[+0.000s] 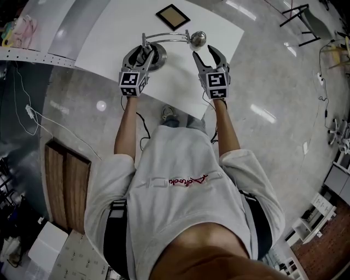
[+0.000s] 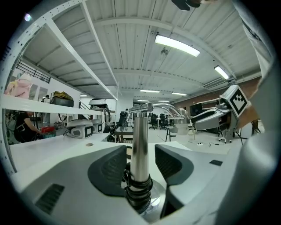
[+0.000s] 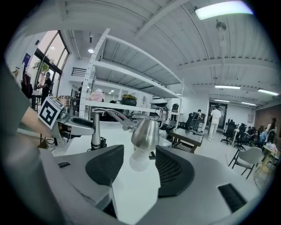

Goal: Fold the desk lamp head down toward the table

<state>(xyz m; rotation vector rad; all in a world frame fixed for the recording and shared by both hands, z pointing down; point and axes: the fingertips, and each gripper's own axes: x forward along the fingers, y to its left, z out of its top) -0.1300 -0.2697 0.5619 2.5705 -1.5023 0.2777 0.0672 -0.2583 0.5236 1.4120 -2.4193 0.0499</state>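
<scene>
White table (image 1: pixel 175 82) holds a desk lamp (image 1: pixel 169 36): left tongs (image 1: pixel 145 54) sit open around its post (image 2: pixel 139 140), maybe to steady it, while right tongs (image 1: pixel 203 53) gape wide by its head (image 1: pixel 198 38), ready to fold it down.

red script (image 1: pixel 187 181) across shirt (image 1: pixel 180 219) (upside down, illegible), no readable text

A framed brown board (image 1: pixel 173 17) lies on the white table (image 1: pixel 175 76)

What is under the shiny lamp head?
A white bulb pokes out below the lamp head, with bare white table beneath. In the head view the head itself covers that spot, and whether the bulb touches the table cannot be told.
</scene>
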